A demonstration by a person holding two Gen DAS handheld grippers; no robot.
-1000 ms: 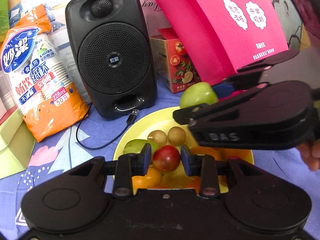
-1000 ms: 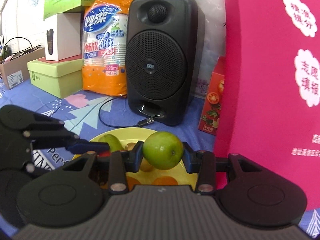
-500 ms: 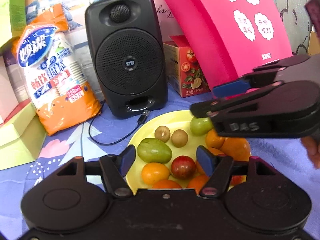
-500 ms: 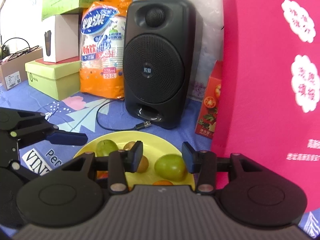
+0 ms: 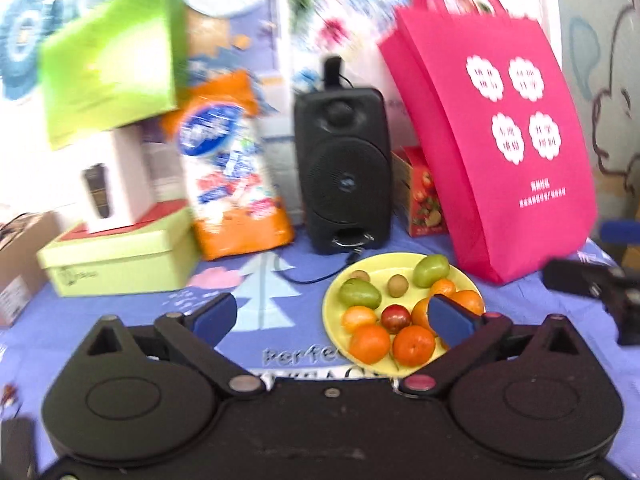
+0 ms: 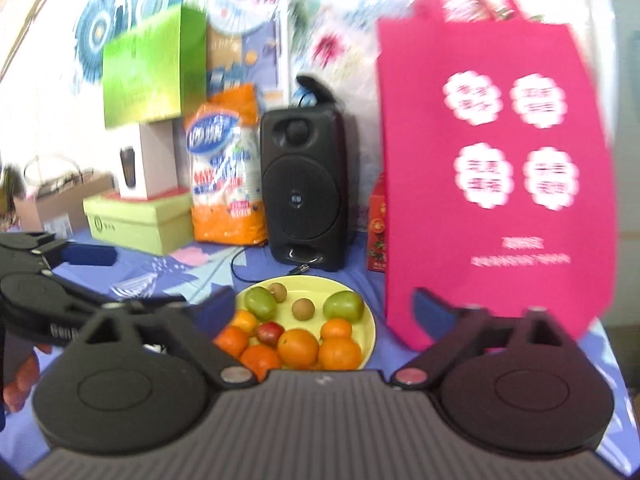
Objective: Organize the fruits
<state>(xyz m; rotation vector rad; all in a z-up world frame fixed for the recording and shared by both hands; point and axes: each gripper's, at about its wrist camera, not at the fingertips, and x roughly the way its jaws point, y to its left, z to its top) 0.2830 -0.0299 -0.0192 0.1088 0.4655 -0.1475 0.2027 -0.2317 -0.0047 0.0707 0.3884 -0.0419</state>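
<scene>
Yellow plate [image 5: 334, 312] holds oranges, green fruits, red fruit; both grippers' jaws just opened wide, empty

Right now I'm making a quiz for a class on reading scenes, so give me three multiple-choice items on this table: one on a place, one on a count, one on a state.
1. Where does the pink bag stand relative to the black speaker, seen from the right wrist camera?
A. To its left
B. To its right
C. On top of it

2. How many green fruits lie on the yellow plate?
A. None
B. Two
C. Five

3. How do the jaws of the right gripper stand?
A. Wide open, holding nothing
B. Shut on a green fruit
C. Shut on the plate's rim

Answers:
1 B, the bag fills the right side of the view, with the speaker at its left.
2 B, one green fruit sits at the back left and another green fruit at the back right.
3 A, the blue pads stand far apart with only the plate beyond them; they have just been opening.
</scene>
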